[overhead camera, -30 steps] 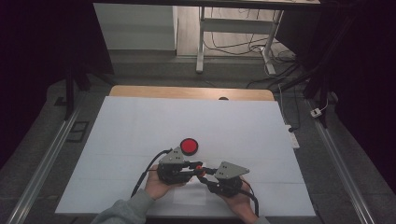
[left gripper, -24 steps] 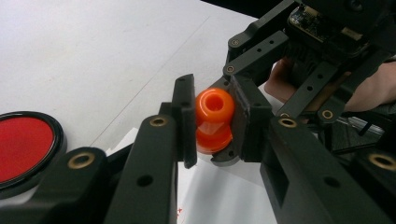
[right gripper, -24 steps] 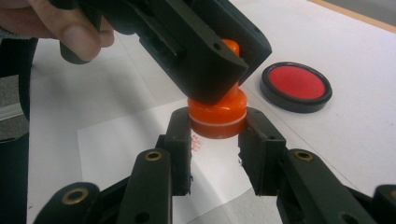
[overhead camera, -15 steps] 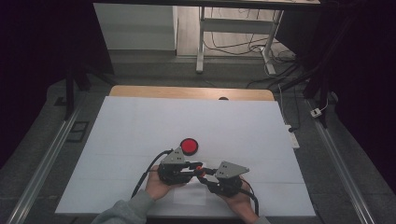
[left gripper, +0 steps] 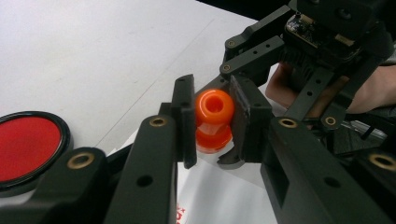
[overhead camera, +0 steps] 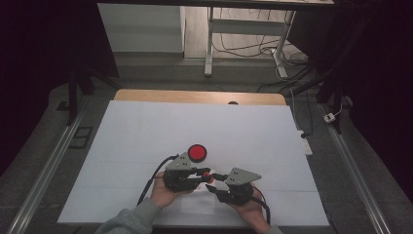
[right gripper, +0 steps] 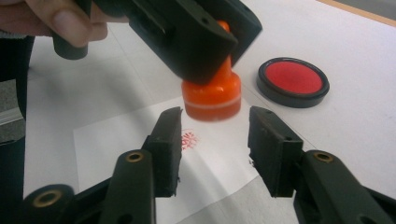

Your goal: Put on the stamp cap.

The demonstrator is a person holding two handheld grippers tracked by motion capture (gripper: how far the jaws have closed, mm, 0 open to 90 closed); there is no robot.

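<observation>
1. High view: two hands at the near edge of the white table (overhead camera: 146, 126); left gripper (overhead camera: 203, 173) and right gripper (overhead camera: 210, 184) point toward each other. One round red ink pad (overhead camera: 197, 152) lies just beyond.
2. Left gripper view: fingers (left gripper: 184, 116) clenched on one glossy orange plastic stamp (left gripper: 214, 116), knob-topped.
3. Right gripper view: fingers (right gripper: 273, 149) released, spread over one paper sheet (right gripper: 140, 140) bearing one red imprint (right gripper: 188, 139); the stamp hovers above it.
</observation>
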